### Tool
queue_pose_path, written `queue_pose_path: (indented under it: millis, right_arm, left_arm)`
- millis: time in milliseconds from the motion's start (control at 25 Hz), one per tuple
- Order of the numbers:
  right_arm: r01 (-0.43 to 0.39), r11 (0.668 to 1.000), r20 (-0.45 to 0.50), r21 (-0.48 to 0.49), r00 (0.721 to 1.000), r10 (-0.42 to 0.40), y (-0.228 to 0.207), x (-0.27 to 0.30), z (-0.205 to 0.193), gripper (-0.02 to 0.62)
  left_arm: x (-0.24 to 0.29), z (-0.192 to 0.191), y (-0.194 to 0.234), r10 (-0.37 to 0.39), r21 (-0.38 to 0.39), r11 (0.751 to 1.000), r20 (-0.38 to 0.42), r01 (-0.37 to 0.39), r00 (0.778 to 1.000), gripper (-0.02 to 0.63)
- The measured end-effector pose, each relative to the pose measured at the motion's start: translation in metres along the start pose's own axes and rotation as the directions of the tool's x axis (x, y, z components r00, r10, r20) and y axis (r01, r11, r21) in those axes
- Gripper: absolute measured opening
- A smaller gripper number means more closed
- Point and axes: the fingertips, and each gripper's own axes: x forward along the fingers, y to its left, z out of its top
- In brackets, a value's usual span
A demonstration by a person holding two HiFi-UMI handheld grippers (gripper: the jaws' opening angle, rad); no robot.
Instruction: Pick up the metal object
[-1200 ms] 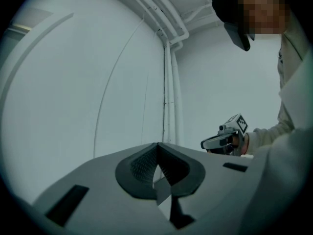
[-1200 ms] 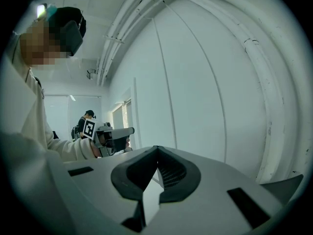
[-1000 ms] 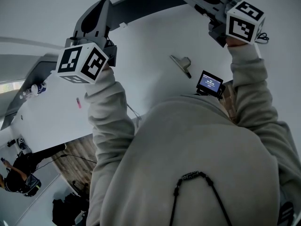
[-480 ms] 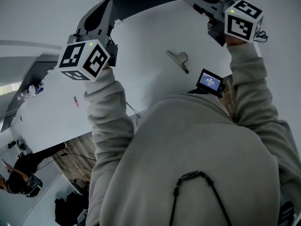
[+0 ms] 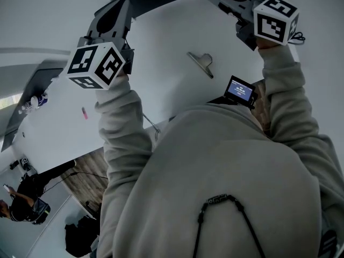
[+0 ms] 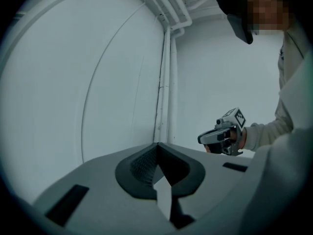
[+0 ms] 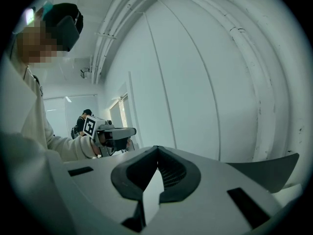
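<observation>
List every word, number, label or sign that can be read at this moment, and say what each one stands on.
No text can be read here.
On the small screen: lit lines of print, too small to read.
On the left marker cube and the right marker cube: black-and-white square patterns only, no letters or digits.
On the metal object: no marking visible.

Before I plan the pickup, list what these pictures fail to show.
- Metal object: head view only, too small to tell its kind; both gripper views face walls.
- Screen: head view, text too small.
- Pink item: head view, too small to name.
- Table near side: head view, hidden by the person's sweatshirt.
</observation>
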Motion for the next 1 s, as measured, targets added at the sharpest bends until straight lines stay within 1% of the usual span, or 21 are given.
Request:
queue_pose_path:
  millis: [120, 360, 600, 760, 1000]
  right_arm:
    - [0.000, 1.000, -0.011, 0.009, 1.000, 0.000, -0.004, 0.002, -0.008, 0.020]
    - [0.029, 0.999, -0.022, 0.037, 0.999, -0.029, -0.016, -0.002, -0.027, 0.020]
    - [0.038, 0.997, -0.040, 0.069, 0.999, -0.036, -0.022, -0.002, -0.048, 0.020]
    - [0.045, 0.994, -0.060, 0.095, 0.997, -0.039, -0.030, -0.001, -0.070, 0.020]
    - [0.055, 0.990, -0.095, 0.133, 0.995, -0.043, -0.041, 0.000, -0.095, 0.020]
  left_arm:
    - [0.003, -0.007, 0.002, 0.001, -0.008, 1.000, -0.011, -0.001, 1.000, 0.003]
    - [0.011, -0.027, -0.001, -0.012, -0.032, 0.999, -0.027, 0.011, 1.000, 0.003]
    - [0.017, -0.056, -0.003, -0.019, -0.075, 0.997, -0.059, 0.014, 0.998, 0.003]
    - [0.023, -0.076, -0.007, -0.028, -0.099, 0.995, -0.077, 0.020, 0.997, 0.003]
    - [0.034, -0.107, -0.005, -0.041, -0.163, 0.986, -0.106, 0.023, 0.994, 0.003]
